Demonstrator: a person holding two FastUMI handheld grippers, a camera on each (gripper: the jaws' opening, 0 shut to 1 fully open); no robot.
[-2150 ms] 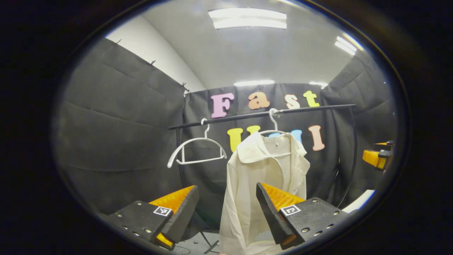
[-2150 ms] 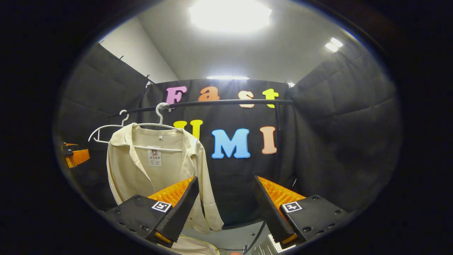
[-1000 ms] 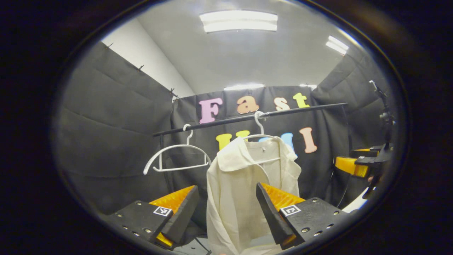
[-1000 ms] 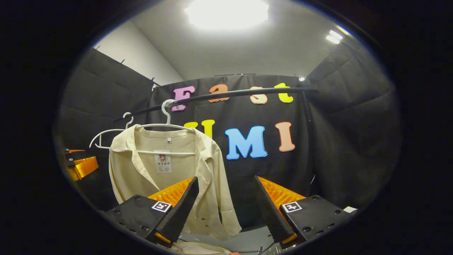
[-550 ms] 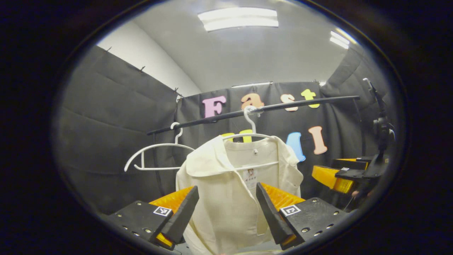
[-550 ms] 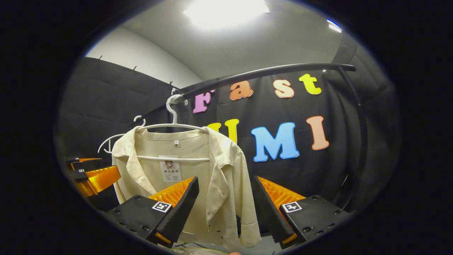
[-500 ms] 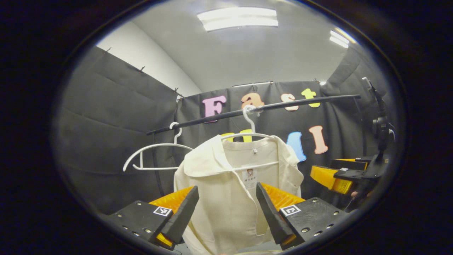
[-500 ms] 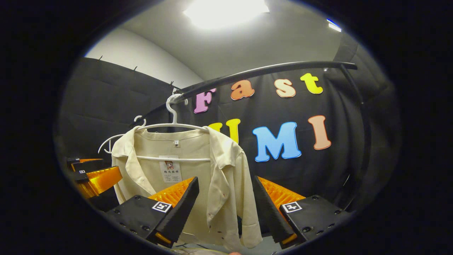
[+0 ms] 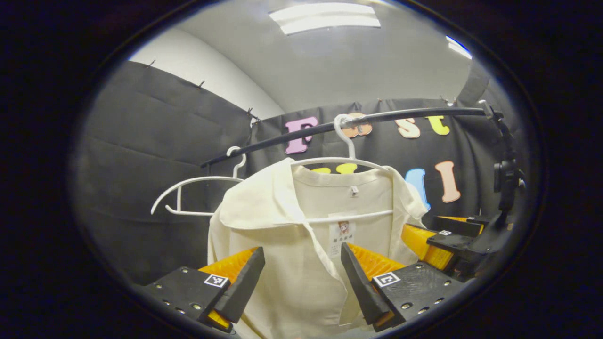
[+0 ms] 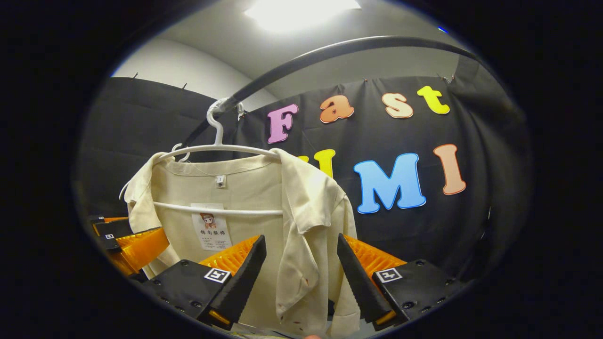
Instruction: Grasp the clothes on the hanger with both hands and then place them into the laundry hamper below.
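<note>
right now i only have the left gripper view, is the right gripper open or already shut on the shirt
observer: Open. In the right gripper view, the right gripper has its fingers spread, and the shirt hangs in line with the gap, not pinched.
operator: which part of the shirt is it lined up with
observer: The front panel under the collar, on the side away from the paper tag.
operator: anything odd on that panel
observer: A few small dark spots low on it, just above the fingers.
</note>
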